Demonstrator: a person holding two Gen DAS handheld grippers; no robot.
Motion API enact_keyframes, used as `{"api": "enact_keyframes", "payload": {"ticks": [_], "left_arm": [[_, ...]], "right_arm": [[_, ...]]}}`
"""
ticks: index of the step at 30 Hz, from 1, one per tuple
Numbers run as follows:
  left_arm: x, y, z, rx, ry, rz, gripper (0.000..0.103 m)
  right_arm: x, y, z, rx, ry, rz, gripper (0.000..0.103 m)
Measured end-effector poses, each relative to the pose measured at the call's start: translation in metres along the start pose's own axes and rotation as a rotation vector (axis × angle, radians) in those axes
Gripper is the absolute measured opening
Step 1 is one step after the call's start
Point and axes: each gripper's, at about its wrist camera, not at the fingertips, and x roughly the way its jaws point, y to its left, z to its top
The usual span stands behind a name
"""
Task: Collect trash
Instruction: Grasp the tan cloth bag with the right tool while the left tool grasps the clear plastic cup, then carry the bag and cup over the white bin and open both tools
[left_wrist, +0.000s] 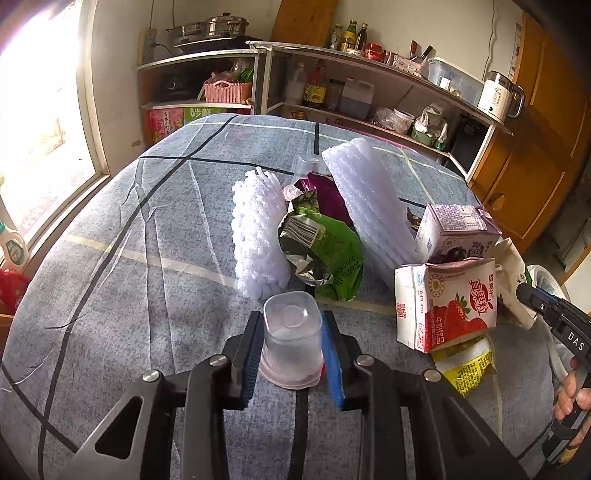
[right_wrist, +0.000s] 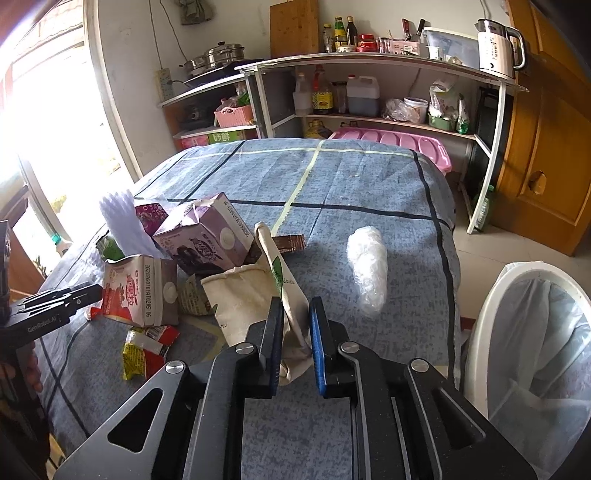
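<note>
My left gripper (left_wrist: 291, 325) is shut on a clear plastic cup (left_wrist: 291, 332), held upside down just above the blue checked cloth (left_wrist: 129, 277). Beyond it lie a white foam net (left_wrist: 255, 232), a green snack wrapper (left_wrist: 325, 251), a white foam sheet (left_wrist: 369, 199), a purple carton (left_wrist: 454, 229), a strawberry milk carton (left_wrist: 447, 306) and a yellow wrapper (left_wrist: 465, 365). My right gripper (right_wrist: 295, 325) is shut on the edge of a beige paper bag (right_wrist: 243, 295). A crumpled clear plastic wrap (right_wrist: 367, 269) lies to its right. A white bin with a liner (right_wrist: 532, 354) stands at the right.
Shelves (right_wrist: 369, 66) with bottles, pots and a kettle (right_wrist: 498, 44) stand behind the table. A pink tub lid (right_wrist: 399, 142) sits at the table's far edge. A bright window (left_wrist: 33, 122) is on the left and a wooden door (right_wrist: 554, 147) on the right.
</note>
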Motion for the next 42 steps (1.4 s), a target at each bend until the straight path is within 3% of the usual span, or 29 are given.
{"api": "enact_keyframes", "payload": {"ticks": [10,16,23,30,42], "left_arm": [[-0.034,-0.016,-0.004,0.034,-0.061,-0.033,0.031],[-0.057,-0.046,-0.003,0.097,-0.097,-0.09,0.031],[-0.073,-0.108,0.005,0.197,-0.122,-0.188,0.031],[-0.07,-0.183,0.012,0.281,-0.124,-0.306,0.031],[-0.04,-0.32,0.004,0.441,-0.026,-0.503,0.031]], "right_arm": [[-0.021,-0.005,-0.007,0.039,-0.045,0.026,0.014],[-0.041,-0.008,-0.011,0.06,-0.085,0.028,0.014],[-0.078,-0.035,-0.014,0.117,-0.145,-0.005,0.014],[-0.119,-0.087,-0.023,0.189,-0.194,-0.107,0.014],[-0.135,-0.17,-0.056,0.3,-0.13,-0.293,0.014]]}}
